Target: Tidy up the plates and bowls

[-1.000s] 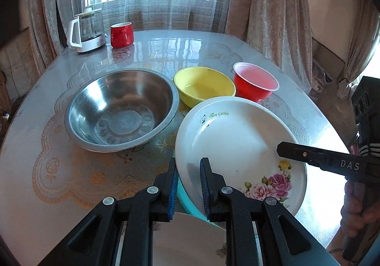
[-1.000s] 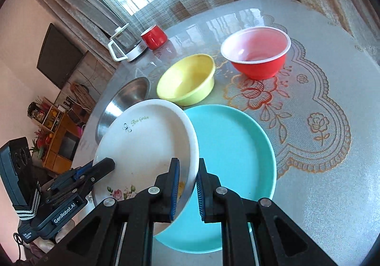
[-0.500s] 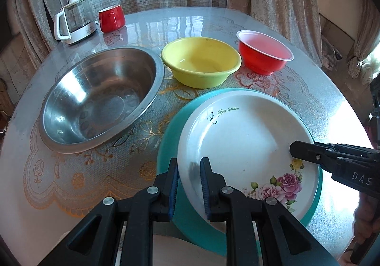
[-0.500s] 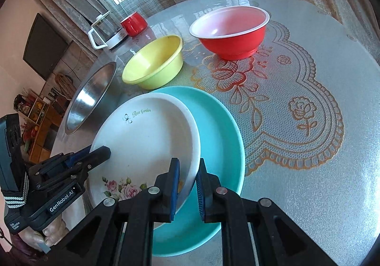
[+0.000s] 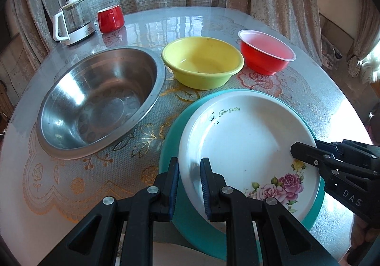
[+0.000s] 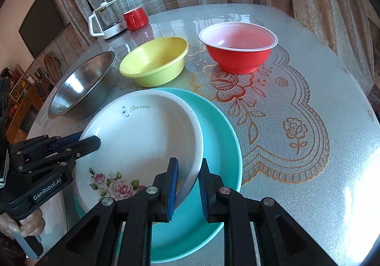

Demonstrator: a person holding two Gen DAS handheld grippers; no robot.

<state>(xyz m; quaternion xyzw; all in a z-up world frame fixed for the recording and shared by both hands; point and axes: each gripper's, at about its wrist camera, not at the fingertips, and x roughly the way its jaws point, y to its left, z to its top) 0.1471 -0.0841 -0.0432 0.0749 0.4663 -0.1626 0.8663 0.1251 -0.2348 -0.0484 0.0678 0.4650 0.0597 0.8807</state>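
While the white floral-printed plate sits nested on the round teal plastic plate, both grippers straddle its rim from opposite sides. The left gripper has its blue pads clamped on the white plate's rim on the side facing the wide stainless-steel bowl. The right gripper is across the white plate from it, on the edge farthest from that steel bowl; its jaws are opening, with the rim between them and a slim gap showing at the outer pad. Judging from this, the stacking step is nearly finished and the next move is a release. Beyond the teal plate from the grippers, the yellow plastic bowl stands just beside the steel bowl, with the red plastic bowl past the yellow one. Neither gripper is close to them.
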